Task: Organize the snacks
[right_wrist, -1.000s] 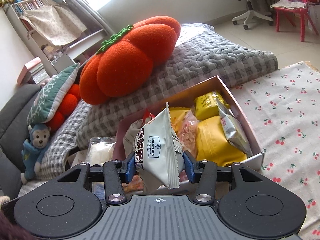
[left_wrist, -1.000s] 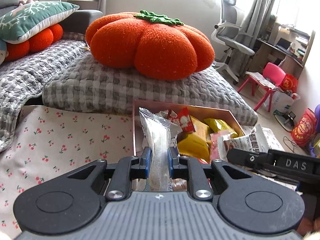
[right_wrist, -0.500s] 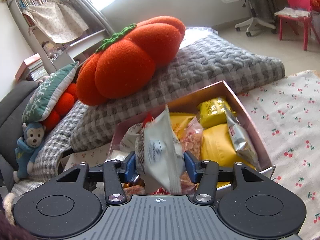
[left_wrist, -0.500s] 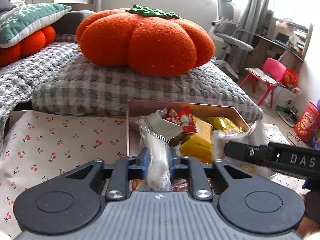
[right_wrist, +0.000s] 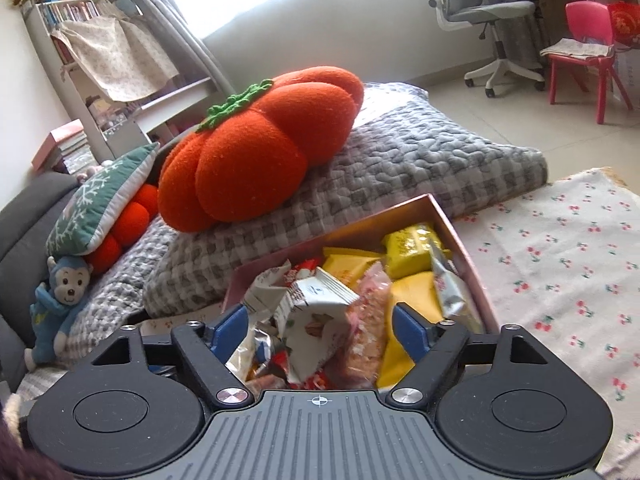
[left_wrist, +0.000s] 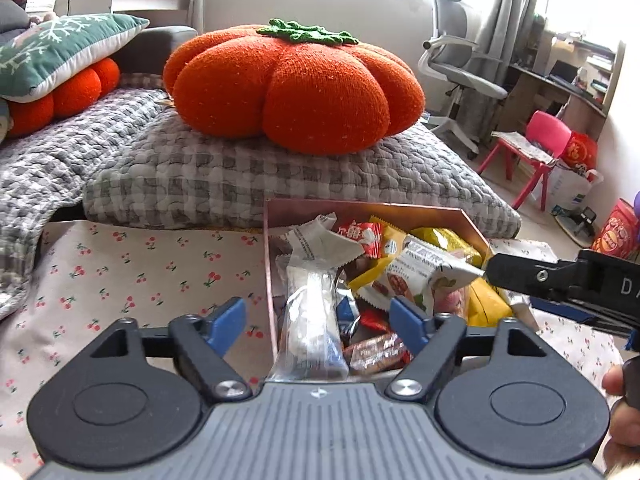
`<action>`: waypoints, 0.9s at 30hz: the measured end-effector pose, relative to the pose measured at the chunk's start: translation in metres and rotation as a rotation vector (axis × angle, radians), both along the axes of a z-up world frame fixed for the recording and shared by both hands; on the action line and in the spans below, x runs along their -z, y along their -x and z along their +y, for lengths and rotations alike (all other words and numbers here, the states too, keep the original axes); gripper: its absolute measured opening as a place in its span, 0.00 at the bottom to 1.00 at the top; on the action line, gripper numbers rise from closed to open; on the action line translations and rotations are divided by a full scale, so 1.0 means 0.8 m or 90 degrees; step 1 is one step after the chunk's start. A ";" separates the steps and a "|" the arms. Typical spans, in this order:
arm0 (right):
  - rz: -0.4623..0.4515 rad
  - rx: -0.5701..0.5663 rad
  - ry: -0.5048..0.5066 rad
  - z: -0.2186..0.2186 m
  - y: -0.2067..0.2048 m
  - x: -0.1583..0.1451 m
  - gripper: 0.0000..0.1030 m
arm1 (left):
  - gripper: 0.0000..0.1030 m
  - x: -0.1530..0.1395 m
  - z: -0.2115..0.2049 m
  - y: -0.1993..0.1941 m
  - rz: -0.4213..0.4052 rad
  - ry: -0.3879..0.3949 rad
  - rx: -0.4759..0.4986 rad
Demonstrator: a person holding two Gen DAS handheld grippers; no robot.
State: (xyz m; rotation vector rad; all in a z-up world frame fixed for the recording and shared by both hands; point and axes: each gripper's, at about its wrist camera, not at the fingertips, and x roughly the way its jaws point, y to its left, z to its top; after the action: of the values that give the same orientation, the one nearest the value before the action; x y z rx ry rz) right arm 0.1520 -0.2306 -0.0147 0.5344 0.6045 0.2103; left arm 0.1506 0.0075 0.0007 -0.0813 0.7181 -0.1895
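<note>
Both sets of fingers have just been opening and now stand wide, pads off everything; your left gripper [left_wrist: 318, 316] has the clear-wrapped packet [left_wrist: 310, 328] lying loose between its fingers at lower centre of the left view, long axis running away from you toward the top of the frame, near end almost under the gripper body, far end resting in the snack box [left_wrist: 362, 210] just inside its left wall; your right gripper [right_wrist: 318, 326] has the white nut pouch [right_wrist: 316, 312] between its fingers at lower centre of the right view, crumpled and tilted, lying on the heap in the box, neither pad pressing it; I'd judge both packets released, so the next pick is open; the pile sits straight ahead of and below both grippers, left one nearer the box's left wall, right one nearer the yellow packs [right_wrist: 412, 248] at centre right; the right gripper's finger shows at the right edge of the left view, tip touching or just beside the pouch; the box sits on a cherry-print cloth [left_wrist: 132, 272], not a hard surface; behind it a grey quilted cushion [left_wrist: 280, 180] carries an orange pumpkin pillow [left_wrist: 296, 84]; office chair [left_wrist: 460, 68] and pink chair [left_wrist: 540, 144] at upper right of the left view, bookshelf [right_wrist: 76, 20] upper left of the right view.
</note>
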 end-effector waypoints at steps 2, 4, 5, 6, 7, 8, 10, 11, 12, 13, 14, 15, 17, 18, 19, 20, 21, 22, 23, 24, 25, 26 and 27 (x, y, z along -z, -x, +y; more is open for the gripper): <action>0.004 0.007 0.013 -0.006 0.009 -0.002 0.86 | 0.87 -0.002 0.001 0.008 0.003 -0.004 -0.002; 0.010 0.017 0.030 -0.013 0.019 -0.005 0.92 | 0.94 -0.003 0.001 0.017 0.007 -0.007 -0.007; 0.013 0.021 0.037 -0.017 0.025 -0.004 0.94 | 0.95 -0.003 0.001 0.021 0.012 -0.008 -0.010; 0.017 0.025 0.045 -0.021 0.030 -0.005 0.95 | 0.96 -0.003 0.002 0.025 0.018 -0.008 -0.015; 0.021 0.028 0.051 -0.024 0.035 -0.006 0.95 | 0.98 -0.003 0.003 0.030 0.026 -0.008 -0.023; 0.026 0.029 0.058 -0.027 0.040 -0.006 0.95 | 0.98 -0.003 0.003 0.035 0.032 -0.009 -0.029; 0.038 0.034 0.073 -0.032 0.051 -0.009 0.95 | 0.99 -0.003 0.002 0.045 0.042 -0.017 -0.040; 0.043 0.035 0.083 -0.033 0.057 -0.010 0.95 | 0.99 -0.004 0.001 0.049 0.048 -0.025 -0.046; 0.046 0.036 0.093 -0.034 0.063 -0.012 0.95 | 0.99 -0.004 0.000 0.054 0.055 -0.031 -0.054; 0.049 0.036 0.107 -0.034 0.070 -0.014 0.95 | 0.99 -0.005 0.000 0.059 0.065 -0.035 -0.061; 0.052 0.038 0.122 -0.033 0.076 -0.016 0.95 | 0.99 -0.005 -0.001 0.064 0.074 -0.035 -0.069; 0.055 0.039 0.136 -0.031 0.083 -0.017 0.96 | 0.99 -0.006 -0.001 0.069 0.084 -0.033 -0.074; 0.063 0.033 0.156 -0.028 0.097 -0.019 0.97 | 0.99 -0.006 -0.004 0.083 0.101 -0.032 -0.079; 0.067 0.030 0.162 -0.027 0.104 -0.019 0.97 | 0.99 -0.007 -0.006 0.090 0.106 -0.035 -0.079; 0.073 0.028 0.168 -0.025 0.112 -0.019 0.97 | 0.99 -0.007 -0.008 0.098 0.110 -0.039 -0.079; 0.078 0.027 0.172 -0.023 0.118 -0.019 0.97 | 0.99 -0.008 -0.010 0.105 0.115 -0.043 -0.078; 0.085 0.023 0.178 -0.021 0.124 -0.019 0.98 | 1.00 -0.008 -0.012 0.113 0.121 -0.045 -0.077; 0.094 0.018 0.184 -0.019 0.130 -0.018 0.98 | 1.00 -0.007 -0.014 0.120 0.128 -0.047 -0.076; 0.100 0.013 0.190 -0.016 0.136 -0.018 0.98 | 1.00 -0.006 -0.017 0.126 0.134 -0.051 -0.073; 0.102 0.008 0.193 -0.014 0.142 -0.018 0.98 | 1.00 -0.005 -0.019 0.132 0.140 -0.056 -0.072; 0.101 0.004 0.195 -0.012 0.149 -0.018 0.98 | 1.00 -0.003 -0.022 0.137 0.146 -0.061 -0.070; 0.101 -0.001 0.199 -0.010 0.155 -0.017 0.98 | 1.00 -0.002 -0.024 0.141 0.155 -0.066 -0.067; 0.102 -0.004 0.203 -0.008 0.160 -0.018 0.98 | 1.00 0.000 -0.025 0.147 0.161 -0.068 -0.067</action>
State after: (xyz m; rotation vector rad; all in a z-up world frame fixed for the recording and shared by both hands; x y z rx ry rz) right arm 0.0239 -0.2373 -0.0005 0.2422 0.7790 0.0740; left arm 0.0333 -0.0126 0.0008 -0.0415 0.9715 -0.0403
